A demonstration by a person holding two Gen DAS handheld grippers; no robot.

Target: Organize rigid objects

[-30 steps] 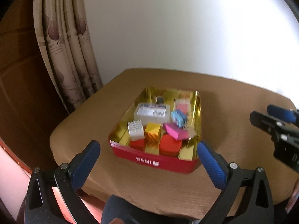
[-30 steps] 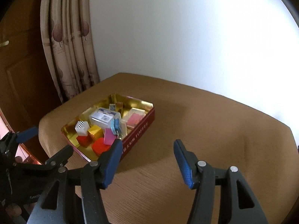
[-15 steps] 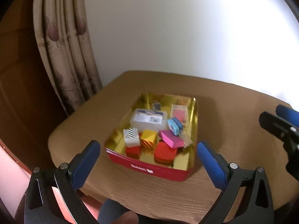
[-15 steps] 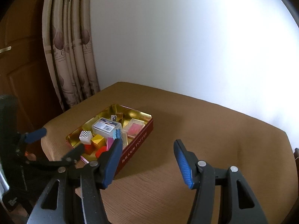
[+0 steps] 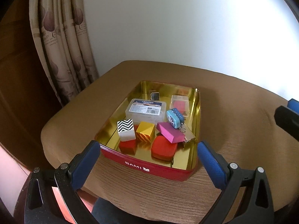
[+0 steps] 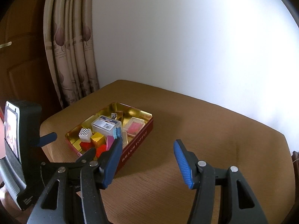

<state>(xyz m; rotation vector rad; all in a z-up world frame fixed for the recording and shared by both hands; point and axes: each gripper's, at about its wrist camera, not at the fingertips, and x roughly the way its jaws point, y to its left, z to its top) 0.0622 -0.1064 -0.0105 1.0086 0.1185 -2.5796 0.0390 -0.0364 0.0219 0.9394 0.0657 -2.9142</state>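
Claws (image 5: 147,160) (image 6: 147,162) both agape, tilted down toward tin (image 5: 149,165).

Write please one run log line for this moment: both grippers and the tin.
left hand-held gripper: open, empty, facing red tin | right hand-held gripper: open, empty, over tablecloth | tin: holds small items

red tin (image 5: 149,169), gold inside, zigzag black-white block (image 5: 126,129), blue-padded grippers
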